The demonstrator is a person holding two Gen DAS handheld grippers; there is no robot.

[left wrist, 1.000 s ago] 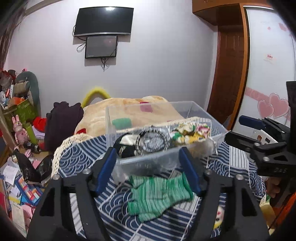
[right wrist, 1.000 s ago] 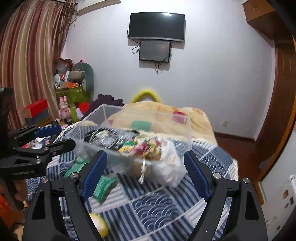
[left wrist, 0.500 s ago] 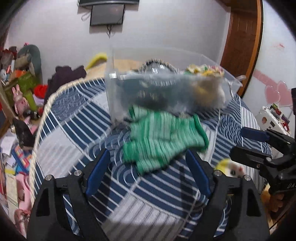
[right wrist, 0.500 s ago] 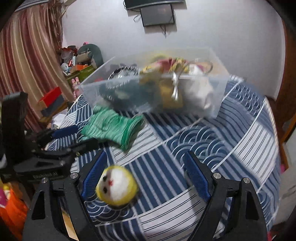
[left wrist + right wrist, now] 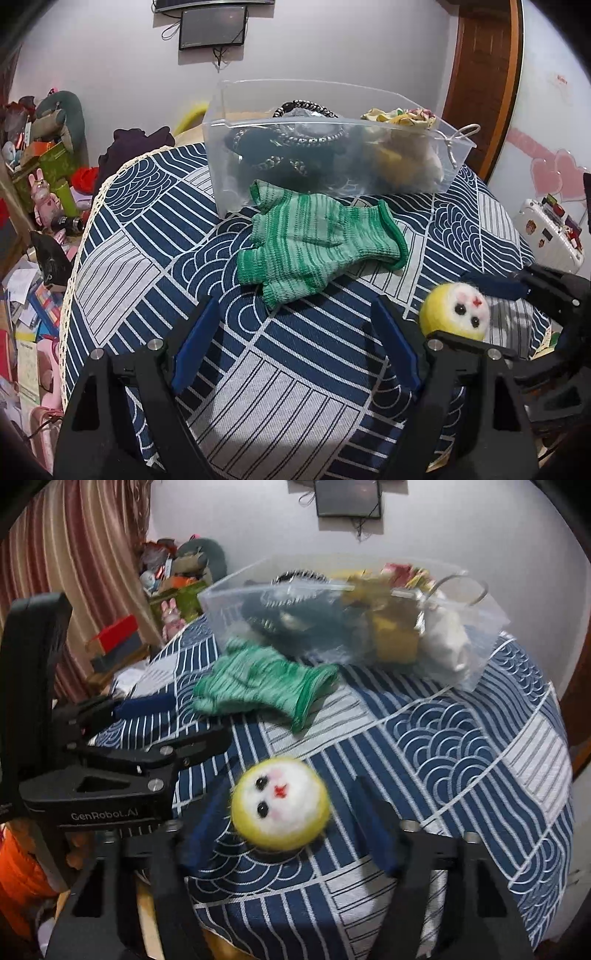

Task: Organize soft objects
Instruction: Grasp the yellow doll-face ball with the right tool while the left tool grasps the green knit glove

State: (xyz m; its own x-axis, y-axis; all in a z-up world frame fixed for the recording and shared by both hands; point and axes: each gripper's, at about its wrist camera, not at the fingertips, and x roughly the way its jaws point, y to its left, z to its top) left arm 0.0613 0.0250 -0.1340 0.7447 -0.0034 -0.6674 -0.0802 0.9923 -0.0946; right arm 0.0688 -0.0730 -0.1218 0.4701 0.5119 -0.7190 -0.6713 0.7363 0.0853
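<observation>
A green striped knit glove (image 5: 317, 240) lies on the blue patterned tablecloth just in front of a clear plastic bin (image 5: 458, 147) that holds dark and yellow soft items. It also shows in the right wrist view (image 5: 258, 679). A yellow and white plush ball with a face (image 5: 280, 808) lies near the table's front edge, also in the left wrist view (image 5: 456, 312). My left gripper (image 5: 295, 347) is open, just short of the glove. My right gripper (image 5: 284, 834) is open, its fingers on either side of the plush ball.
The round table (image 5: 155, 221) is covered by the cloth with a lace edge. Cluttered toys and boxes (image 5: 44, 166) fill the floor at left. A wooden door (image 5: 480, 81) stands at right. The bin also shows in the right wrist view (image 5: 229, 602).
Both grippers have tilted down and moved toward the table. The glove is now close ahead of the left gripper, and the plush ball now lies between the right gripper's fingers.
</observation>
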